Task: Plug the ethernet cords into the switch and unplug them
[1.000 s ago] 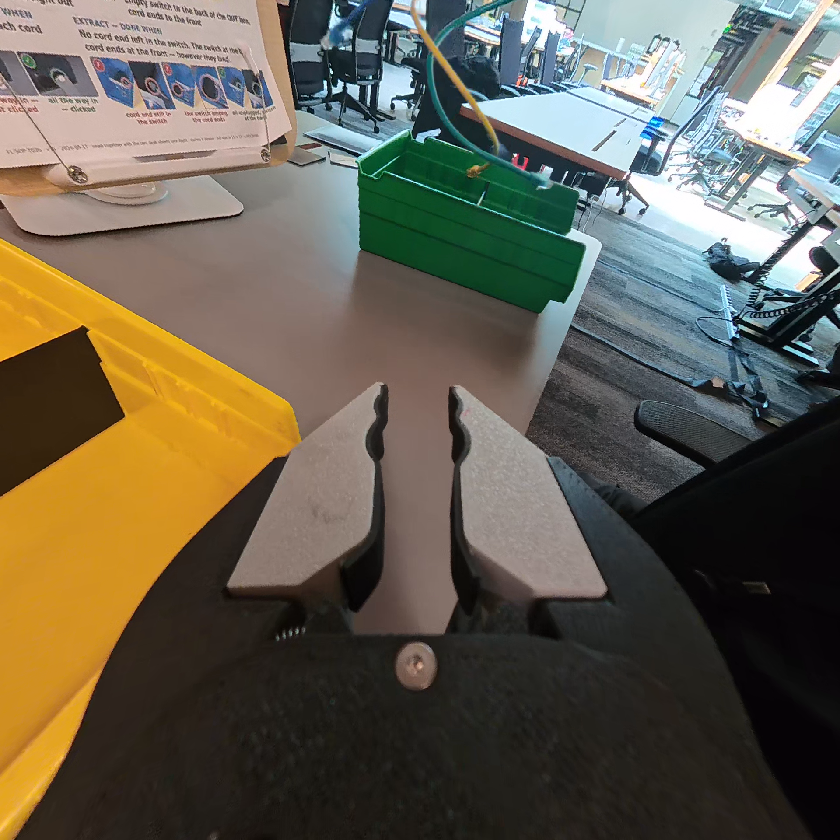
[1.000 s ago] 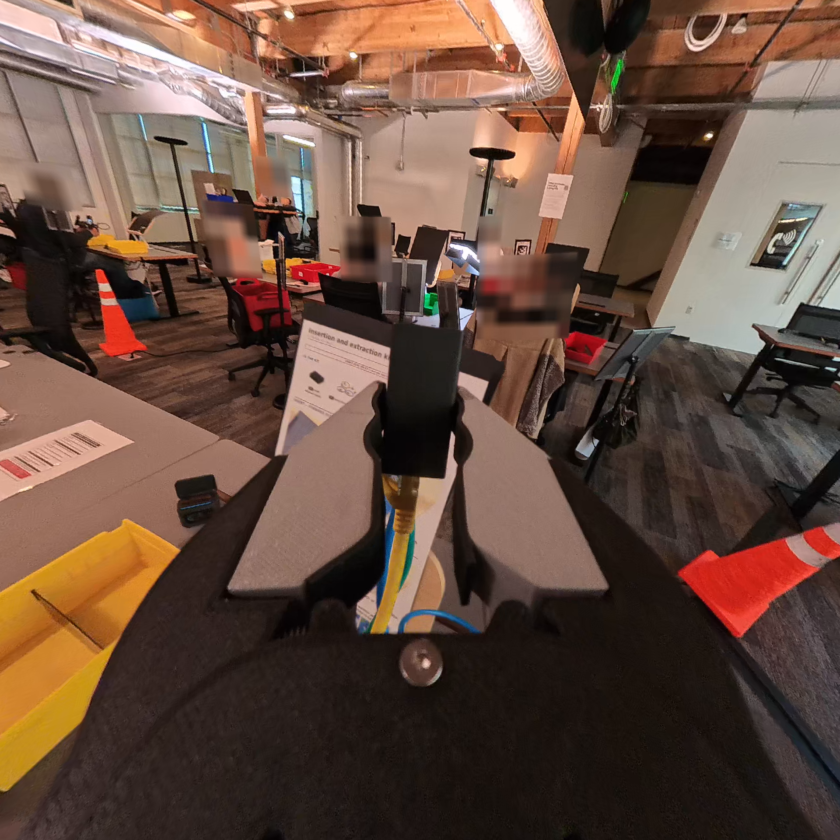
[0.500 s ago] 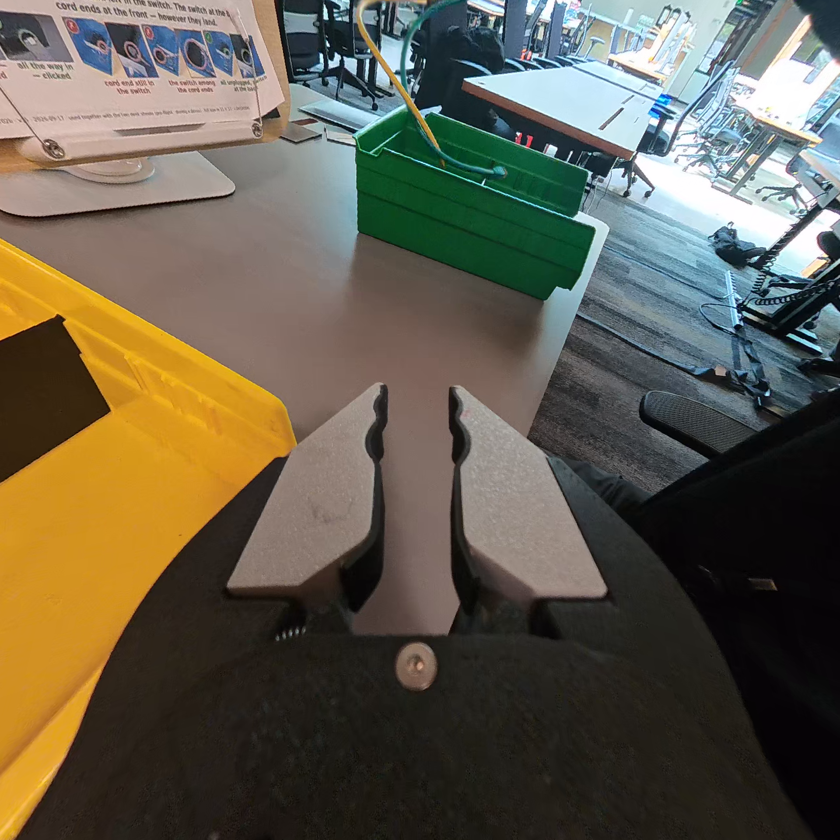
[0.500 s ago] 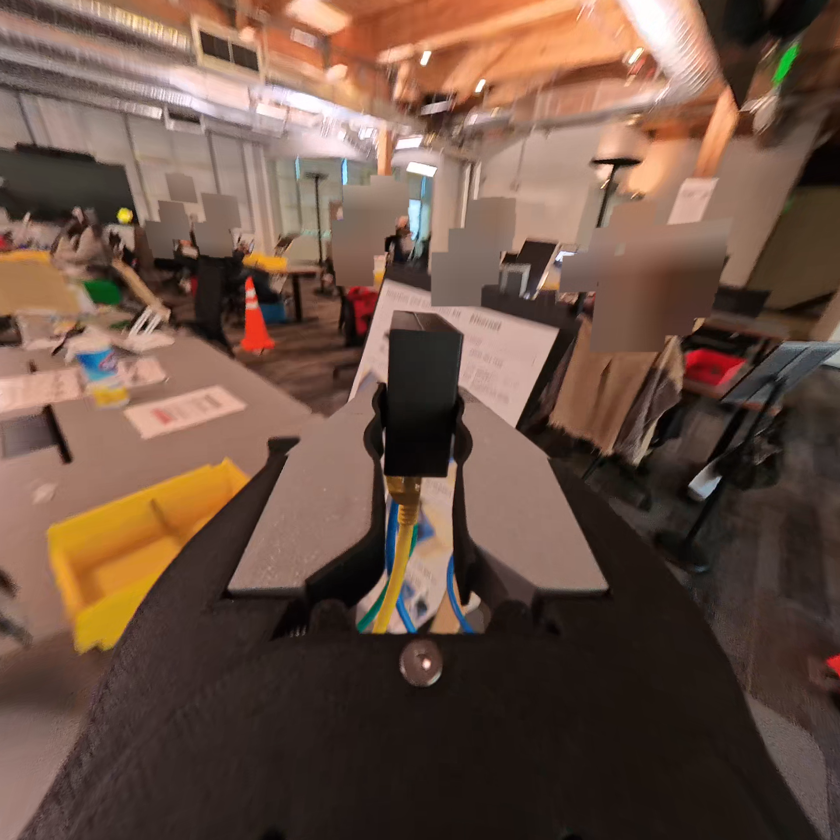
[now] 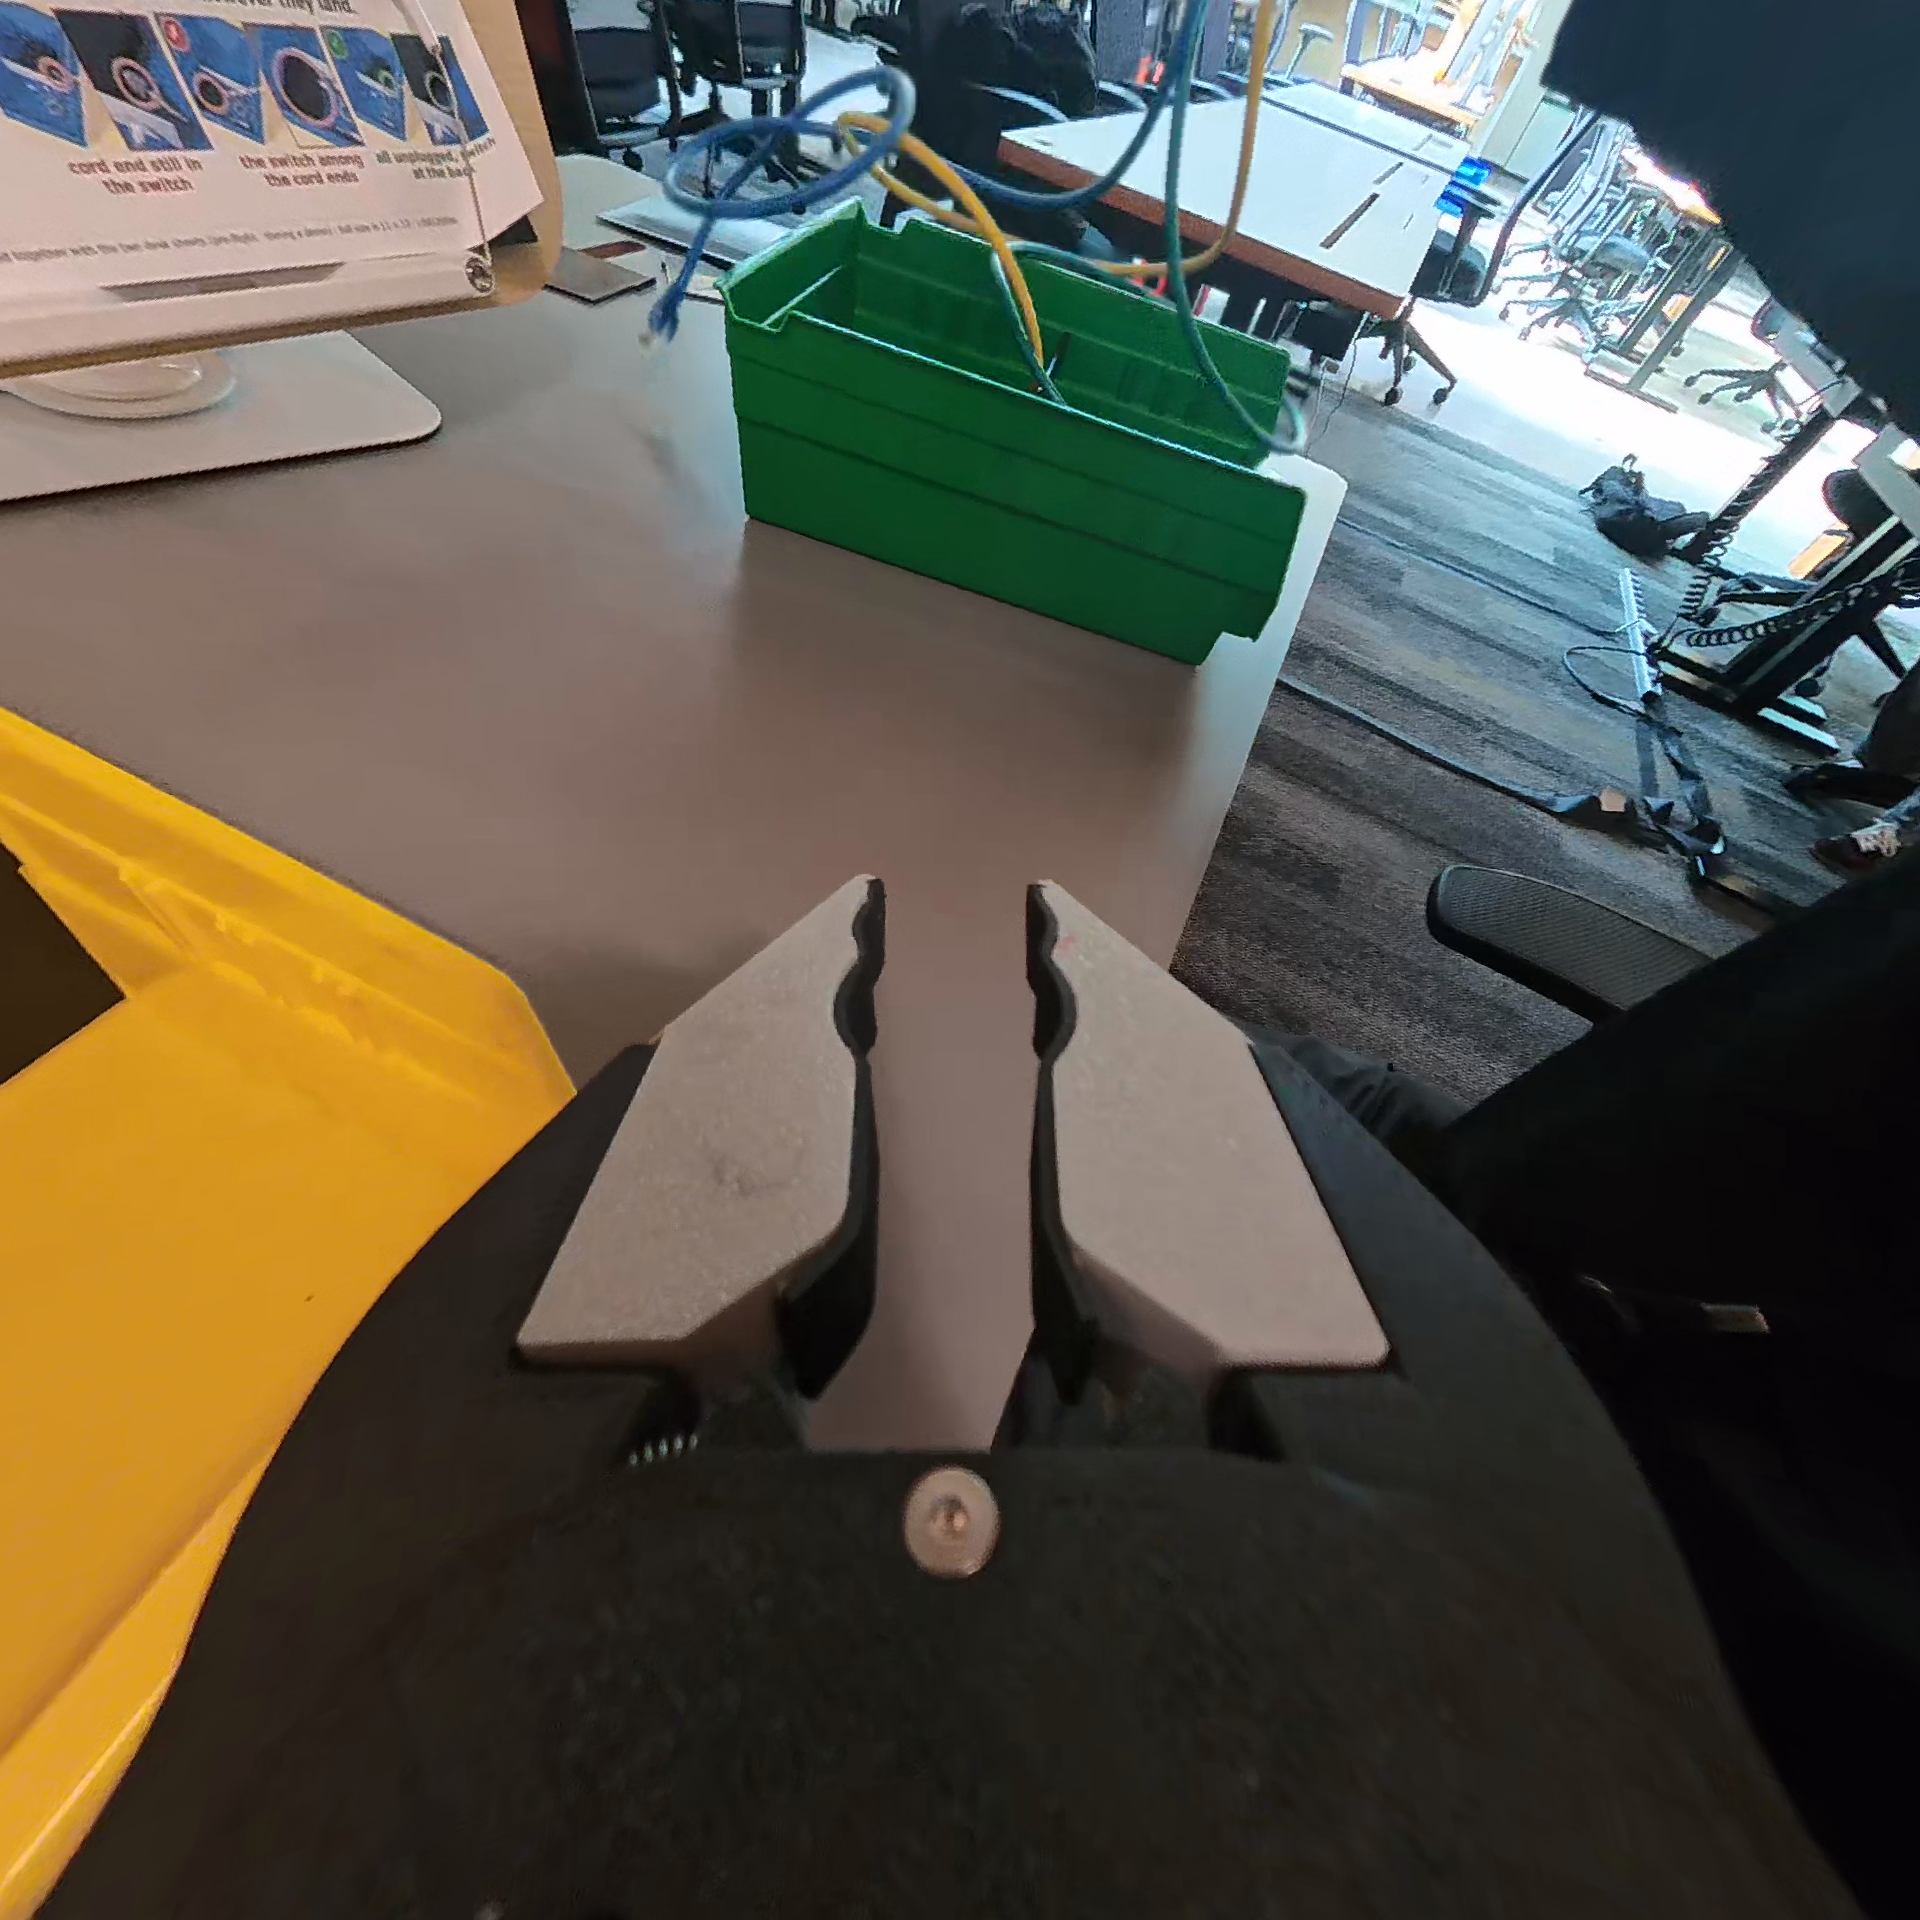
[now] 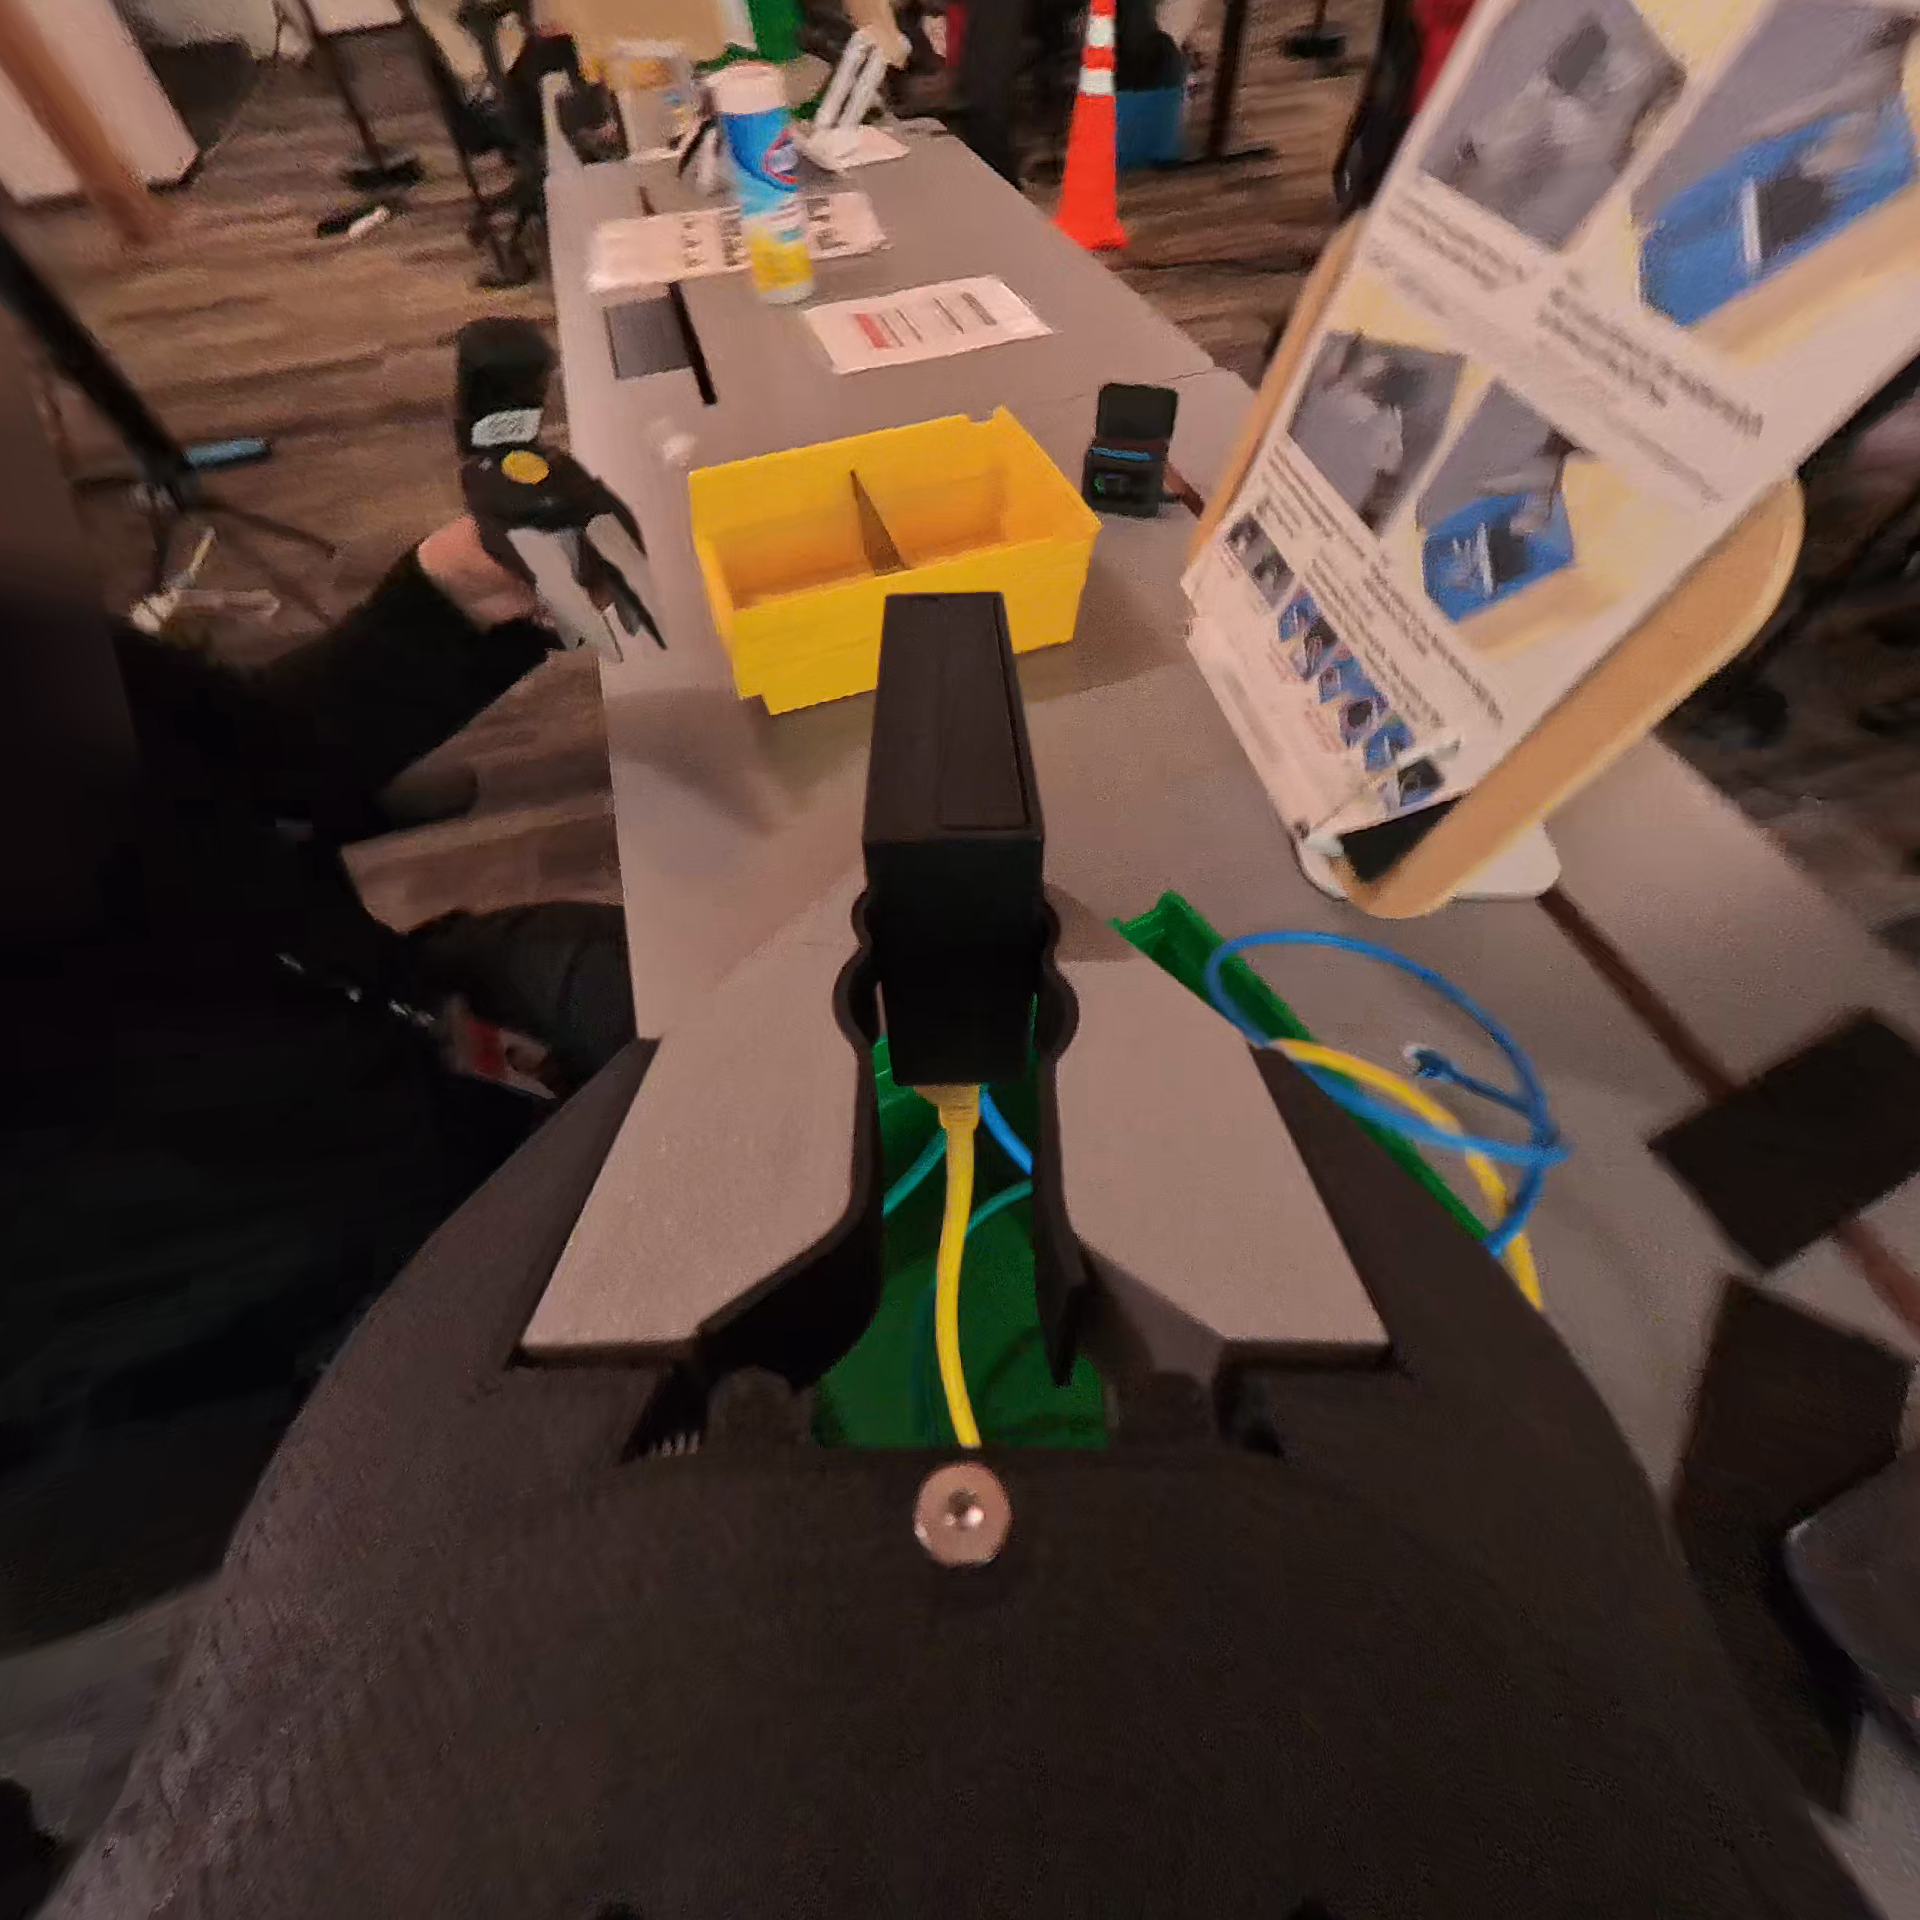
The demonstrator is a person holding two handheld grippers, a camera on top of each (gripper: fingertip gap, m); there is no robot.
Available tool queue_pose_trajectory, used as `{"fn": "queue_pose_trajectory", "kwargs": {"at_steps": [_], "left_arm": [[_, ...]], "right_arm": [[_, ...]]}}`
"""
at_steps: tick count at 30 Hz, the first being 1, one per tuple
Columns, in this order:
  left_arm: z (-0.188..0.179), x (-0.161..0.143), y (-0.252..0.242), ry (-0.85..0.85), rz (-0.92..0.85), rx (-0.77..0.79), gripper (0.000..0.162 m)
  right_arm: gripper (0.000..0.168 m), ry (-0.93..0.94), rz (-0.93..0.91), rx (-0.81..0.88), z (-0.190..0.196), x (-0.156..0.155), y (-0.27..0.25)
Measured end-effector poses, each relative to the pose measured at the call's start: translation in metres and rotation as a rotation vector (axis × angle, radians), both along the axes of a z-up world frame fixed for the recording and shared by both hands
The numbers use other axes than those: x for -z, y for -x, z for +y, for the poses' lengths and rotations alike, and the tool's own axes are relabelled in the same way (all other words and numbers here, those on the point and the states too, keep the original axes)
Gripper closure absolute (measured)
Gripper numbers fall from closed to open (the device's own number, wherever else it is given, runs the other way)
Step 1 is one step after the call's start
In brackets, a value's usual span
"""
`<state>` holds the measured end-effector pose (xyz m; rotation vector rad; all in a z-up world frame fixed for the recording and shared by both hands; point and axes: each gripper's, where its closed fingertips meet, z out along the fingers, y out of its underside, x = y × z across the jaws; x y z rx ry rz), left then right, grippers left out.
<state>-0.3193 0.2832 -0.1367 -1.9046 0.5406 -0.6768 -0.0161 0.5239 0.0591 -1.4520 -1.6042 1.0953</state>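
Observation:
My right gripper (image 6: 954, 940) is shut on the black switch (image 6: 951, 821) and holds it in the air above the green bin (image 6: 951, 1361). Yellow (image 6: 954, 1268), blue (image 6: 1434, 997) and green cords hang from the switch down into that bin. In the left wrist view the green bin (image 5: 997, 488) stands at the table's far right corner, with the yellow cord (image 5: 987, 239), blue cord (image 5: 758, 177) and green cord (image 5: 1184, 281) dangling over and into it. My left gripper (image 5: 954, 935) is open and empty, low over the grey table beside the yellow bin (image 5: 239, 1143).
A stand with a printed instruction sheet (image 5: 208, 156) is at the table's back left; it also shows in the right wrist view (image 6: 1538, 436). The divided yellow bin (image 6: 883, 551) and a small black case (image 6: 1127, 452) sit on the table. Office chairs and floor lie beyond the right edge. Spacing between my two grippers at the tips: around 45 cm.
My right gripper has swung down with the switch, from facing the room to facing the table. The cords have sunk further into the green bin and the blue cord has come into view. The left gripper has barely moved.

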Motion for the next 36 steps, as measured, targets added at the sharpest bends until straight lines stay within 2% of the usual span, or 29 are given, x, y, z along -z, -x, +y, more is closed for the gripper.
{"fn": "queue_pose_trajectory", "kwargs": {"at_steps": [2, 4, 6, 12, 14, 19, 23, 25, 29, 33, 36], "left_arm": [[0.0, 0.0, -0.002, 0.001, 0.003, 0.001, 0.137], [0.001, 0.002, -0.004, 0.006, 0.001, 0.006, 0.137], [0.001, 0.004, -0.007, 0.014, 0.003, 0.01, 0.137], [0.0, 0.003, -0.009, 0.009, 0.013, 0.015, 0.137], [-0.001, 0.003, -0.009, 0.01, 0.012, 0.015, 0.137], [-0.002, -0.002, -0.004, -0.004, 0.005, 0.006, 0.138], [-0.002, -0.002, -0.002, -0.004, 0.0, 0.004, 0.137], [-0.002, -0.002, -0.001, -0.003, -0.002, 0.004, 0.137], [-0.001, 0.0, -0.003, 0.003, -0.007, 0.01, 0.138], [0.002, 0.006, -0.008, 0.02, -0.001, 0.02, 0.137], [0.002, 0.008, -0.011, 0.025, 0.012, 0.026, 0.137]], "right_arm": [[0.145, -0.089, 0.106, -0.032, -0.012, -0.023, -0.008], [0.145, -0.07, 0.255, -0.059, -0.023, -0.06, -0.019], [0.145, -0.057, 0.329, -0.057, -0.027, -0.088, -0.029], [0.145, -0.12, 0.407, -0.122, -0.052, -0.13, -0.042], [0.145, -0.093, 0.39, -0.138, -0.055, -0.134, -0.042], [0.145, 0.031, 0.093, -0.148, -0.053, -0.091, -0.044], [0.144, 0.114, -0.015, -0.168, -0.061, -0.075, -0.052], [0.144, 0.158, -0.093, -0.113, -0.052, -0.066, -0.056], [0.145, 0.222, -0.332, 0.121, -0.007, -0.024, -0.056], [0.145, 0.228, -0.473, 0.178, 0.02, 0.019, -0.015], [0.144, 0.287, -0.583, 0.192, 0.038, 0.068, 0.027]]}}
